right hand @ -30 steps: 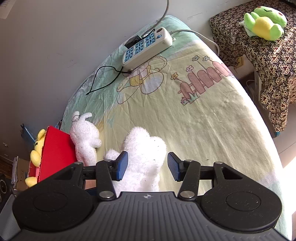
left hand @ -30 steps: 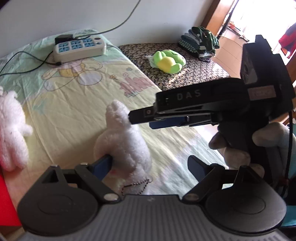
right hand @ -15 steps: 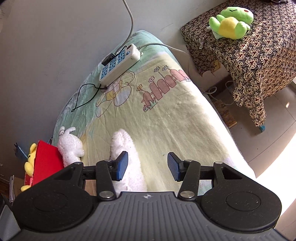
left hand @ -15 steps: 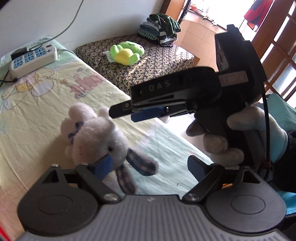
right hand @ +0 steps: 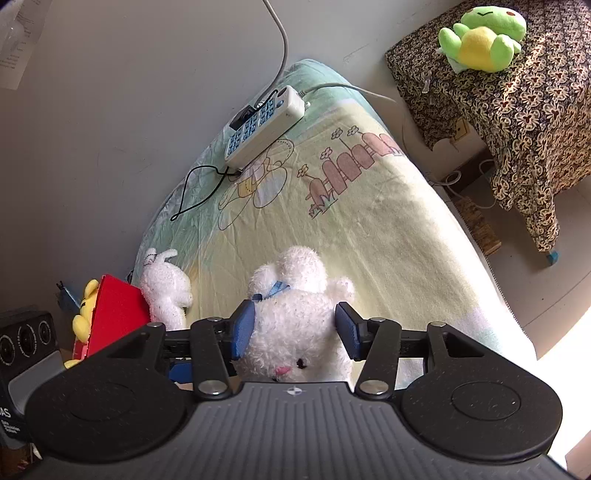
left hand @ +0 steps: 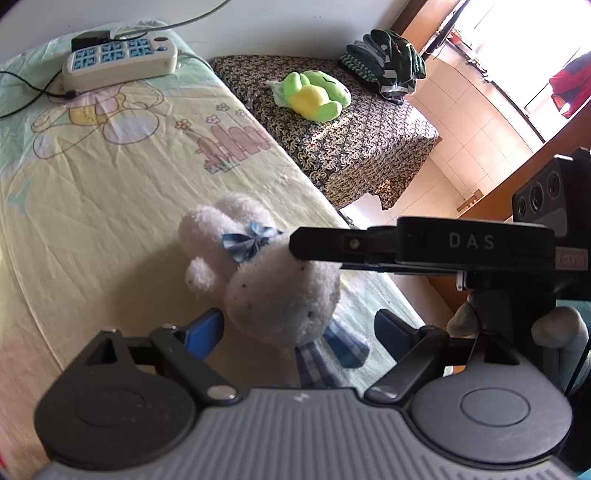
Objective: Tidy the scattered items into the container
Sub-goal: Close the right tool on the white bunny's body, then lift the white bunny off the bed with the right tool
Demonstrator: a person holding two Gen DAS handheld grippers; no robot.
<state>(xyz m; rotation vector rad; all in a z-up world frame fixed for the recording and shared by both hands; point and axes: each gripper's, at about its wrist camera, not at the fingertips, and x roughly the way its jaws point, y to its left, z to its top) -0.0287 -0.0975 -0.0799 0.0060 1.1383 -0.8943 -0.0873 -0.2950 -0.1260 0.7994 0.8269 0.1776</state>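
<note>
A white plush bunny with a blue bow (right hand: 295,317) lies on the yellow cartoon bedsheet. My right gripper (right hand: 295,330) is open, its blue pads on either side of the bunny's head. In the left wrist view the same bunny (left hand: 273,284) lies between my left gripper's (left hand: 295,330) open fingers, and the right gripper's fingers reach it from the right. A second white plush (right hand: 164,284) leans against a red container (right hand: 114,314) at the left bed edge, with a yellow plush (right hand: 85,314) at the container.
A white power strip (right hand: 264,125) with cables lies at the head of the bed by the wall. A green frog plush (right hand: 480,35) sits on a patterned-cloth table right of the bed, next to folded clothes (left hand: 388,61). The bed's right edge drops to tiled floor.
The right gripper has come down, so its pads now flank the bunny's head. The left wrist view has swung back toward the bed, and the bunny now lies between the left fingers.
</note>
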